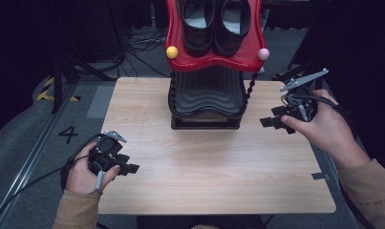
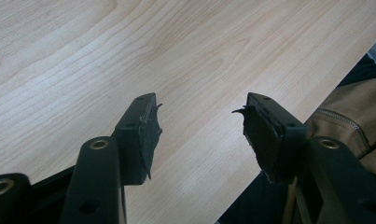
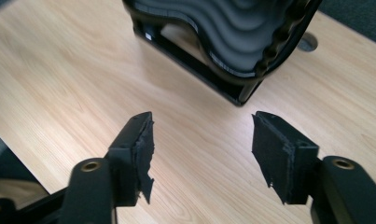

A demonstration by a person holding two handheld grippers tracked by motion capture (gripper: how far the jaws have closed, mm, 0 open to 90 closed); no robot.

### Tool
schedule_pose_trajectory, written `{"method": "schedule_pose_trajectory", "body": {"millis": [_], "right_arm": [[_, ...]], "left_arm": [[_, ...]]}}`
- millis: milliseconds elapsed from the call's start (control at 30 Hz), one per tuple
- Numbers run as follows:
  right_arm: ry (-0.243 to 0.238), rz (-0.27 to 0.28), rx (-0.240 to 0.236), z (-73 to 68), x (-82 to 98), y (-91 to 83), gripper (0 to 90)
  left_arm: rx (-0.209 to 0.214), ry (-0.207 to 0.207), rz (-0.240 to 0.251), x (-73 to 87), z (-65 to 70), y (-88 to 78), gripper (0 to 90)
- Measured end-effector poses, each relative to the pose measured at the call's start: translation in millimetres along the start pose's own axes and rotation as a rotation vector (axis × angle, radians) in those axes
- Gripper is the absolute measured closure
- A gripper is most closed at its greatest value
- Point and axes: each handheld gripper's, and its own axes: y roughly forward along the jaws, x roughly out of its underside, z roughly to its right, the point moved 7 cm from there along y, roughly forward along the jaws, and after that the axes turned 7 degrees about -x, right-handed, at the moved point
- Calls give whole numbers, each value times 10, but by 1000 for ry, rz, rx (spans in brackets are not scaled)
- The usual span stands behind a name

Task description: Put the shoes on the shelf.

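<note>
While both grippers sit idle at the bench [image 1: 214,176], the shoe rack [image 1: 207,102] serves as the reference landmark. It stands at the far middle of the bench: a black ribbed lower tier and a red upper tray [image 1: 214,59] carrying a pair of black shoes [image 1: 218,24]. A yellow knob [image 1: 171,52] and a pink knob [image 1: 262,54] mark the front corners of the tray.

The right gripper [image 1: 271,122] is held just right of the rack's lower tier, apart from it. In the right gripper view its jaws stand wide with nothing between them, and they point toward the rack's black base [image 3: 213,56]. The left gripper [image 1: 128,168] rests low on the bench, well apart from the rack on its near left side. Its jaws also stand wide and empty over bare wood [image 2: 129,56].

Hazards, as judged from this position:
- The shoes sit high on the rack. A reach from the right side could strike the pink knob or the tray rim and rock the rack.
- The jaw pads [image 3: 143,154] appear frayed at the edges. Grip on smooth shoe leather may slip.
- Lifting one shoe could drag its neighbour, since the two lie touching.
</note>
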Motion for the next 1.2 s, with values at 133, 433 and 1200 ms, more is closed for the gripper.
{"method": "schedule_pose_trajectory", "body": {"millis": [133, 433, 1200], "right_arm": [[-14, -40, -17, 55, 194, 169, 442], [-62, -12, -13, 170, 511, 617, 428], [-4, -118, -92, 235, 982, 1307, 377]], "left_arm": [[-5, -2, -7, 1, -2, 26, 457], [-8, -1, -25, -12, 12, 124, 462], [-12, -4, -50, -4, -50, 290, 460]]}}
